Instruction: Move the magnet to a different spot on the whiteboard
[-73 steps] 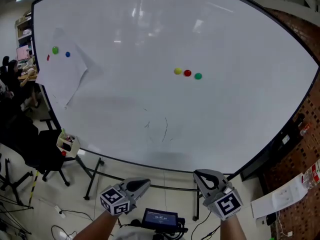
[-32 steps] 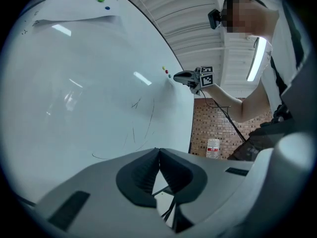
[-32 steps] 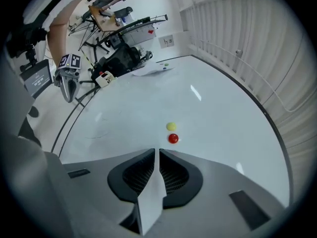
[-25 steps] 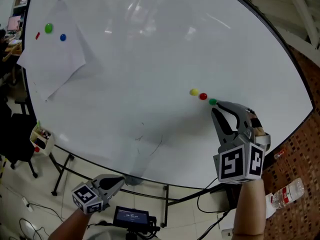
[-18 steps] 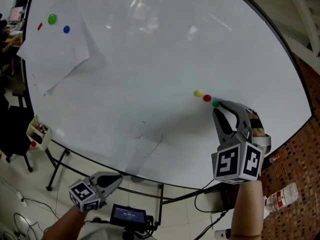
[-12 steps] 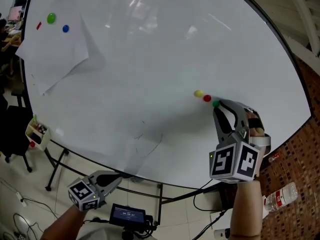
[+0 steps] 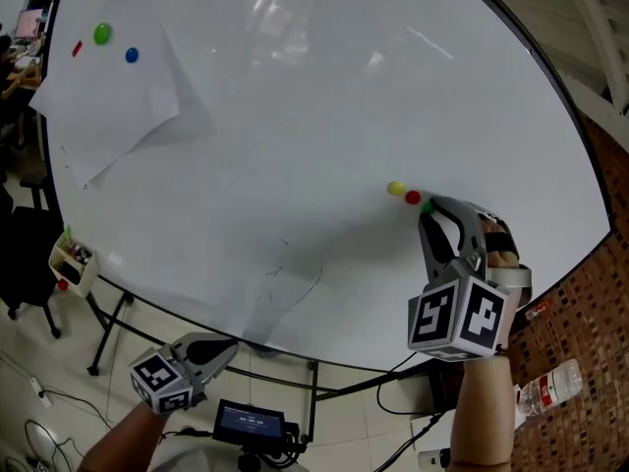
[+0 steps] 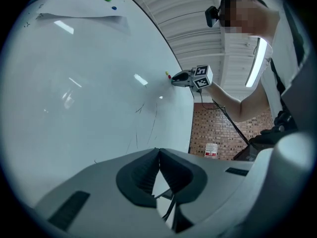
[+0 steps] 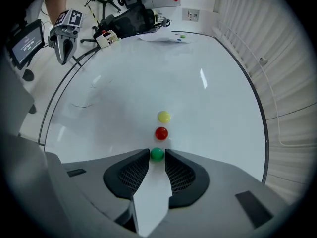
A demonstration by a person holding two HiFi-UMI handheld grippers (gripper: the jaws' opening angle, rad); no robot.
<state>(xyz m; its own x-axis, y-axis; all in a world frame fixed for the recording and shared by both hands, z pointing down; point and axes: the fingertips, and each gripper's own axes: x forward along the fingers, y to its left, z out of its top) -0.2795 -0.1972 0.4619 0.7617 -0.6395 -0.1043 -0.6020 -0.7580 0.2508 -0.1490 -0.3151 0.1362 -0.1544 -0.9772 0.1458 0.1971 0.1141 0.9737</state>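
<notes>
Three round magnets sit in a row on the whiteboard (image 7: 295, 116): yellow (image 7: 395, 189), red (image 7: 413, 198) and green (image 7: 427, 206). My right gripper (image 7: 433, 206) is up against the board at the row's right end. In the right gripper view the green magnet (image 9: 157, 154) lies between its fingertips, the jaws are opening, and a thin gap shows on each side; the red magnet (image 9: 161, 133) and the yellow one (image 9: 164, 116) lie beyond. My left gripper (image 7: 222, 347) hangs low below the board's bottom edge, shut and empty, with its tips (image 8: 158, 150) meeting.
A sheet of paper (image 7: 108, 106) hangs at the board's upper left under a green (image 7: 102, 34) and a blue magnet (image 7: 131, 55). A pen tray (image 7: 74, 264) is clipped at the left edge. A water bottle (image 7: 550, 386) lies lower right, a small screen (image 7: 251, 423) below.
My right gripper rose from below the board to the green magnet and has stayed there over the last second. The left gripper has stayed low, drifting slightly left.
</notes>
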